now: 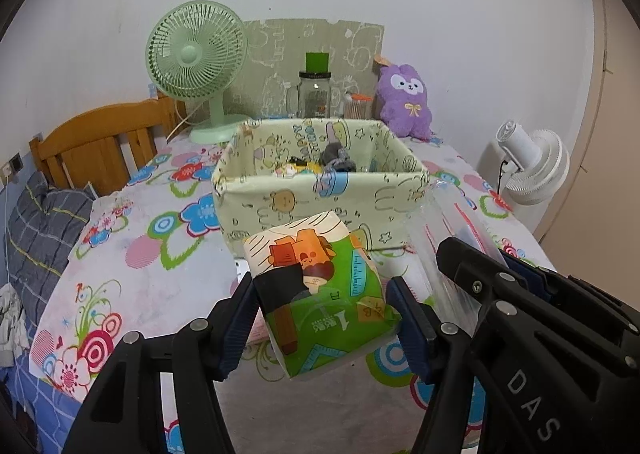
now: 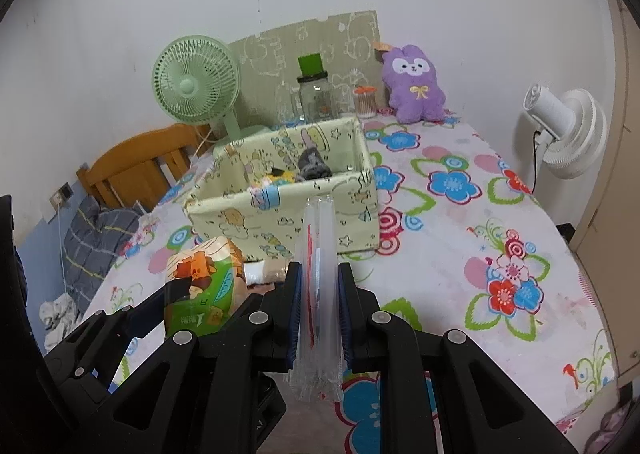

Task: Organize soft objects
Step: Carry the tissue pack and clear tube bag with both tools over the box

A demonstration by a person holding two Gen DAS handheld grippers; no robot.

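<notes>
My left gripper point(image 1: 322, 318) is shut on a soft pack with a green, orange and white cartoon wrapper point(image 1: 320, 290), held above the flowered cloth. The same pack point(image 2: 202, 286) shows at the left of the right wrist view. My right gripper point(image 2: 319, 318) is shut on a clear plastic zip bag point(image 2: 319, 286) with a red seal line, standing on edge between the pads; that bag point(image 1: 444, 238) also shows at the right of the left wrist view. Ahead stands an open pale-green fabric box point(image 1: 320, 190) point(image 2: 288, 210) with a grey soft item point(image 1: 338, 158) and small things inside.
A green desk fan point(image 1: 196, 54), a glass jar with a green lid point(image 1: 315, 90) and a purple plush point(image 1: 406, 100) stand behind the box at the wall. A white fan point(image 2: 568, 130) is off the right edge. A wooden headboard point(image 1: 100, 142) and grey bedding lie left.
</notes>
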